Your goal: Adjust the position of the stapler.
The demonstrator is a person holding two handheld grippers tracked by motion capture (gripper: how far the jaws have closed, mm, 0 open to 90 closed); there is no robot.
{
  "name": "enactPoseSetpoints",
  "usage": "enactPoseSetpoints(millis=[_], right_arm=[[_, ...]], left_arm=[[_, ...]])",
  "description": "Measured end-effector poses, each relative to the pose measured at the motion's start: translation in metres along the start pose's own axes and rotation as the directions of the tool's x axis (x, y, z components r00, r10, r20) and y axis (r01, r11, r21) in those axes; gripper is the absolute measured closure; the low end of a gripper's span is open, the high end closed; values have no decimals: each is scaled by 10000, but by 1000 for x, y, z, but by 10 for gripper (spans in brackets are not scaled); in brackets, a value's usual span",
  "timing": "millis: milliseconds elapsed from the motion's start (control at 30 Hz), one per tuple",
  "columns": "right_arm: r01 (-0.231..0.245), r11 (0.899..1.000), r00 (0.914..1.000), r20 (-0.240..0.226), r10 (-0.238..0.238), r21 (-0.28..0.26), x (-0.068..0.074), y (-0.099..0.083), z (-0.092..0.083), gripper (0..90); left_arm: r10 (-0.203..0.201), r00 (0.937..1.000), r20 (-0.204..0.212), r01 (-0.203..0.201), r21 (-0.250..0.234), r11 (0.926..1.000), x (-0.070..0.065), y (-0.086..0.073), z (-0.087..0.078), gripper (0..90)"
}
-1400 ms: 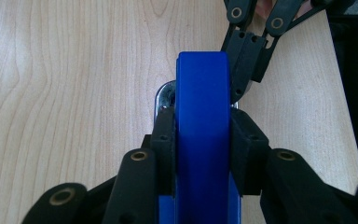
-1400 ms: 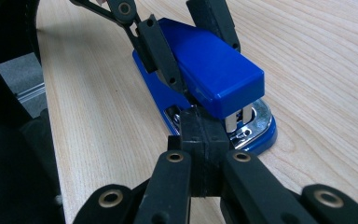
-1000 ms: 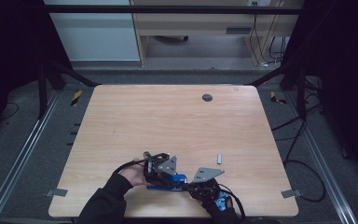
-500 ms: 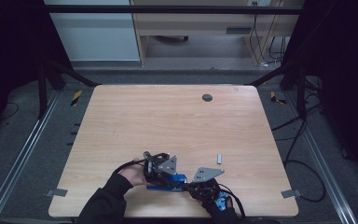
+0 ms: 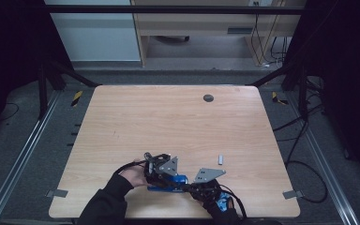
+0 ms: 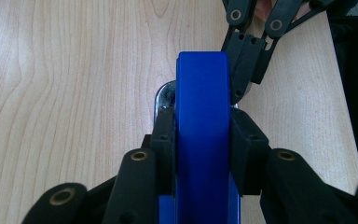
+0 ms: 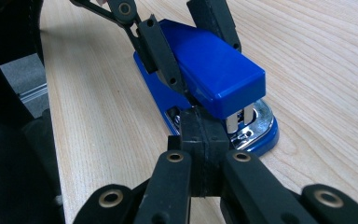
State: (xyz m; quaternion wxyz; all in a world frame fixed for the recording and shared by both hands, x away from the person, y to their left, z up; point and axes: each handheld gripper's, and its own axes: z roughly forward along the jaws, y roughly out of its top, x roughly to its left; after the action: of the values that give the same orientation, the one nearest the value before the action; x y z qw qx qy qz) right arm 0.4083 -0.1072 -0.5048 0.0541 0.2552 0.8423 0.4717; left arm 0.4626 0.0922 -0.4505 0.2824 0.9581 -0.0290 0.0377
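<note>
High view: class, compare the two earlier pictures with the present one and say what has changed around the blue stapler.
Nothing has visibly changed: the left gripper stays clamped on the blue stapler, the right gripper stays shut at its front end, and the small grey piece lies where it was.

Black-linked tongs (image 7: 204, 140) with brass rivets, grey triangular plates, dark sleeves (image 5: 104, 205).

one blue stapler (image 5: 168, 183), two tools, one small grey piece (image 5: 220, 159), perhaps metal
</note>
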Motion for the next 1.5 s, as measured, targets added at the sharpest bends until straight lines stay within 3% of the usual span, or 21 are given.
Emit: enactPoseSetpoints(millis=[567,733,800,933,967,1100,1500], right_arm=[[4,10000,10000,-19,-4,9,0,0,0,900],[-142,9998,9998,124,141,109,-2,1,-2,900],[-135,9998,9998,126,134,129,-3,1,-4,900],[67,9998,9998,212,-71,161,-1,2,-2,900],[48,9999,9998,209,-52,166,-1,2,-2,900],[95,9999,9997,204,-98,138,-1,1,-2,900],[158,9998,9995,274,-161,132,0,2,-2,900]], left_arm=[[-1,10000,18,1,-43,10000,1,-1,1,659],[-174,9993,341,169,158,9997,7,0,3,649],[-57,9993,372,49,220,9997,7,1,3,644],[305,9988,375,-345,1114,9932,7,8,9,601],[432,9986,291,-463,1168,9921,7,9,10,610],[304,9981,527,-377,1424,9891,10,14,14,638],[337,9977,585,-426,1579,9865,11,17,13,639]])
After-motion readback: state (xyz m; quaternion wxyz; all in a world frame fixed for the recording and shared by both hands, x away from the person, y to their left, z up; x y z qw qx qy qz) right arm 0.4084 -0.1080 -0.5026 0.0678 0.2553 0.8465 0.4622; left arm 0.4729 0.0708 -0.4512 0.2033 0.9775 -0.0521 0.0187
